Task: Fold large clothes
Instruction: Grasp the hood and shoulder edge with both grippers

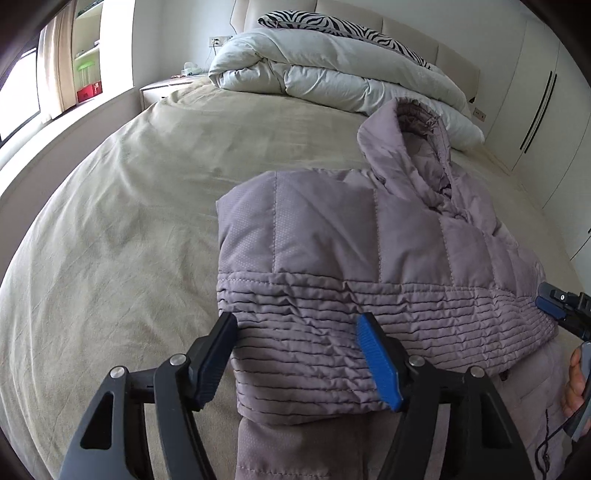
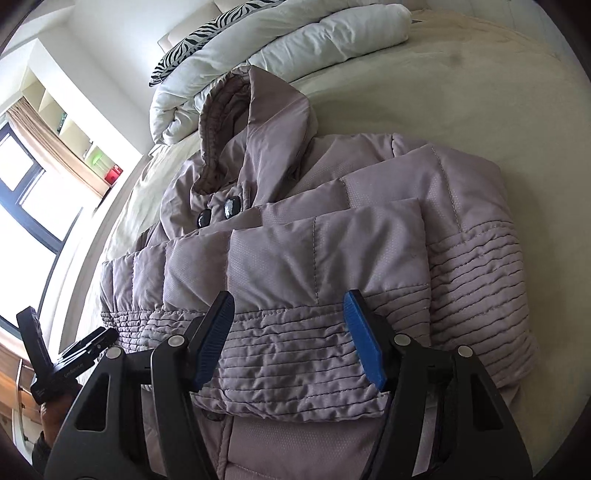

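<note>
A mauve quilted hooded jacket (image 1: 369,240) lies on the bed, sleeves folded across its front, hood toward the headboard; it also shows in the right wrist view (image 2: 332,240). My left gripper (image 1: 299,354) is open, its fingers wide apart over the ribbed cuff of the folded sleeve (image 1: 314,332). My right gripper (image 2: 291,336) is open too, fingers spread over the other ribbed cuff (image 2: 295,354). Neither pinches the fabric. The right gripper shows at the right edge of the left wrist view (image 1: 554,306), and the left gripper at the lower left of the right wrist view (image 2: 74,350).
The beige bedsheet (image 1: 129,221) stretches left of the jacket. A rolled white duvet (image 1: 332,74) and a zebra pillow (image 1: 332,22) lie at the headboard. A nightstand (image 1: 159,92) and window are at the left, wardrobe doors (image 1: 535,110) at the right.
</note>
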